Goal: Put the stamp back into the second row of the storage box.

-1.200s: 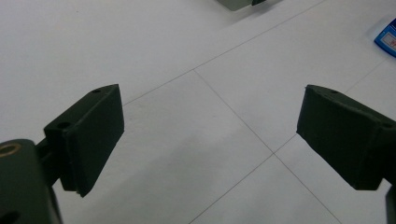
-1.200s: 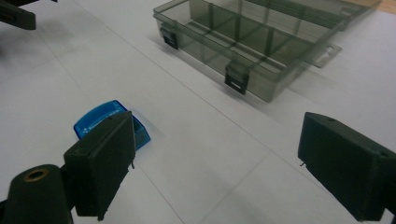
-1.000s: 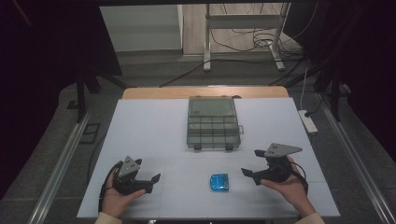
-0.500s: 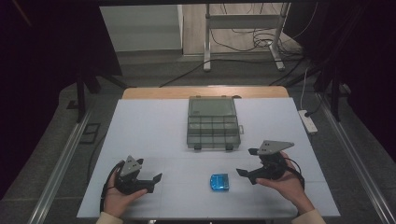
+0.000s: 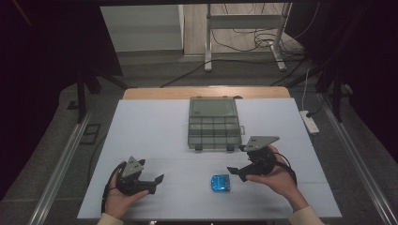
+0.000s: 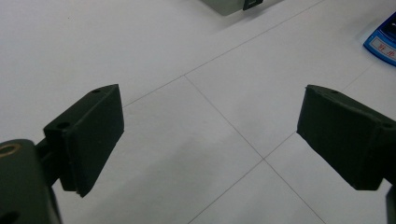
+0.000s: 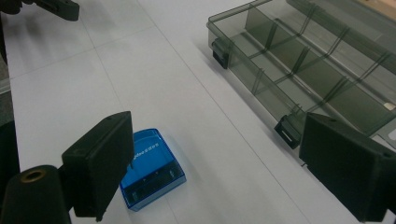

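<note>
lab | white table [image 5: 155, 126] on rails | cables [image 5: 244, 37] | dark curtains [image 5: 42, 56]

A small translucent blue box [image 5: 220, 182] lay flat, closed, on the table's near side, right of centre.

left gripper [image 5: 157, 180] jaws wide, right gripper [image 5: 236, 171] jaws wide

High view: set above the near edge of the desk [image 5: 141, 126], facing forward and down, far enough to take in the whole top and floor beyond. Left gripper view: low and close over the white surface, catching a corner of the blue case [image 6: 385, 42]. Right gripper view: equally near, sharing that blue case [image 7: 152, 170] and the grey organizer box [image 7: 303, 65] with the high view.
</note>
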`<state>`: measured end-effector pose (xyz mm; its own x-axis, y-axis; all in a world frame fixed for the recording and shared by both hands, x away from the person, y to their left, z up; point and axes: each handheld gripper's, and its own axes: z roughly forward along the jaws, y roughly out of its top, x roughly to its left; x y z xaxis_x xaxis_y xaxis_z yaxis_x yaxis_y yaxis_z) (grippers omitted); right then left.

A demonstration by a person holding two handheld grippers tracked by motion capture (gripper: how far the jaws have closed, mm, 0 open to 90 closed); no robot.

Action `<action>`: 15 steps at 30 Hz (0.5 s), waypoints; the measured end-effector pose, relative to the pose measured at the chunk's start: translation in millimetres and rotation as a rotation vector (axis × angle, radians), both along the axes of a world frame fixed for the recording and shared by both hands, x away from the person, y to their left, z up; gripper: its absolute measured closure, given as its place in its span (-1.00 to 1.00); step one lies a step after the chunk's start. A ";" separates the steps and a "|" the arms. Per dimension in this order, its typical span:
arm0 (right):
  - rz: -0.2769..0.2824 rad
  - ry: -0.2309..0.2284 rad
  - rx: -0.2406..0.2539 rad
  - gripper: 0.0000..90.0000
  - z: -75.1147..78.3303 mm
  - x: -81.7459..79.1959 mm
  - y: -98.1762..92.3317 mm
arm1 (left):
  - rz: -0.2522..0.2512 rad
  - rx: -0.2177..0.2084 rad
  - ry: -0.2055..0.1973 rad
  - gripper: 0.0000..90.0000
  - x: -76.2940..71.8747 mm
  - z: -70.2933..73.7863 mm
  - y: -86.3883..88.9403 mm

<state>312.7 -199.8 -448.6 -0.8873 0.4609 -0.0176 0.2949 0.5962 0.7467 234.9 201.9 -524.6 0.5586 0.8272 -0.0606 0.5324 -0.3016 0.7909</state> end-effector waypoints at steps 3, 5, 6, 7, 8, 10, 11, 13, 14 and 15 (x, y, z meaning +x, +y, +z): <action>0.008 0.007 -0.012 -0.76 -1.0 0.8 2.8 | -0.001 0.001 -0.001 -0.82 -0.3 0.2 -0.5; 0.019 0.013 -0.021 -0.75 -2.2 1.2 5.6 | -0.001 0.002 -0.002 -0.82 -0.2 0.3 -0.7; 0.022 0.015 -0.025 -0.75 -2.8 1.3 6.8 | -0.001 0.004 -0.003 -0.82 -0.1 0.4 -1.0; 0.025 0.015 -0.030 -0.75 -3.1 1.4 7.6 | -0.002 0.006 -0.002 -0.82 0.1 0.4 -1.2; 0.027 0.016 -0.033 -0.75 -3.6 1.5 8.8 | -0.002 0.008 -0.002 -0.82 0.2 0.2 -1.5; 0.034 0.019 -0.047 -0.75 -4.2 1.5 11.4 | -0.004 0.007 -0.001 -0.82 0.4 -0.1 -2.1; 0.034 0.019 -0.047 -0.75 -4.2 1.5 11.4 | -0.004 0.007 -0.001 -0.82 0.4 -0.1 -2.1; 0.048 0.023 -0.058 -0.74 -5.4 1.6 15.3 | -0.007 0.008 -0.002 -0.82 0.2 -0.1 -2.6; 0.051 0.025 -0.065 -0.74 -6.0 1.6 16.8 | -0.007 0.008 -0.001 -0.82 0.2 -0.1 -2.6; 0.051 0.025 -0.065 -0.74 -6.0 1.6 16.8 | -0.007 0.008 -0.001 -0.82 0.2 -0.1 -2.6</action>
